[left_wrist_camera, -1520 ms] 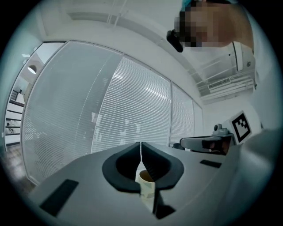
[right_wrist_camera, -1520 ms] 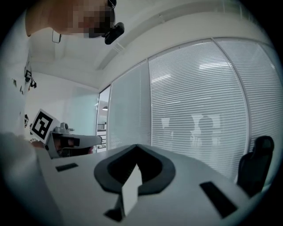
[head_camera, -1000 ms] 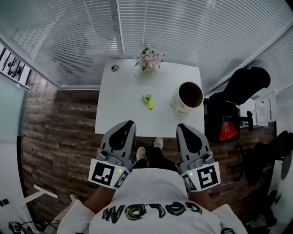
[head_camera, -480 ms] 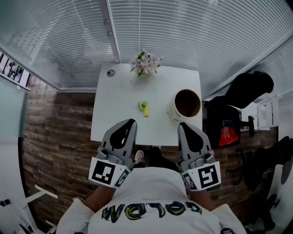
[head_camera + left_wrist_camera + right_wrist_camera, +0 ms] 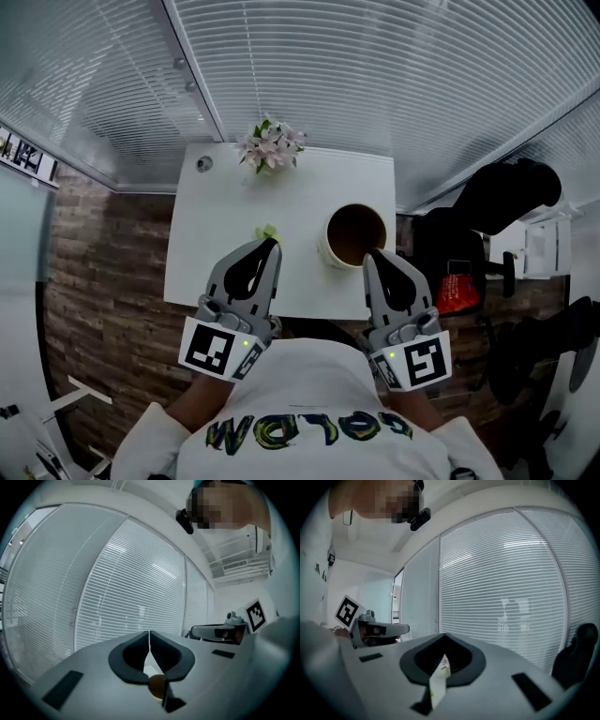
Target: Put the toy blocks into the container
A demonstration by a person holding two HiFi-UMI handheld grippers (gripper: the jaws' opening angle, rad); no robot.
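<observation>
Left gripper (image 5: 149, 633): fingers (image 5: 129, 657) pressed together at the tips, only a hairline slit between them, nothing held. Right gripper (image 5: 443, 636): dark pads (image 5: 461, 660) meet at the tip too, nothing gripped. A sliver of white surface shows through the gap behind each tip.

Both grippers are held level, side by side over the near edge of the white table (image 5: 202, 258).

Toy blocks (image 5: 267, 230): only a small green-yellow edge shows, just past the far end of the left gripper's nose (image 5: 270, 242), which covers the rest. Cannot tell whether it touches them; likely it sits above them. Blocks count not readable.

Container (image 5: 354, 234): round white tub with a brown inside, on the table right of the blocks, just beyond the right gripper (image 5: 373, 253). No blocks visible inside.

Flowers (image 5: 270, 146) at the far edge, well apart.

Judgement: approach step, no pick made yet. Next move calls for parting the left jaws, tipping the nose down onto one block, closing, then carrying it right to the tub.
</observation>
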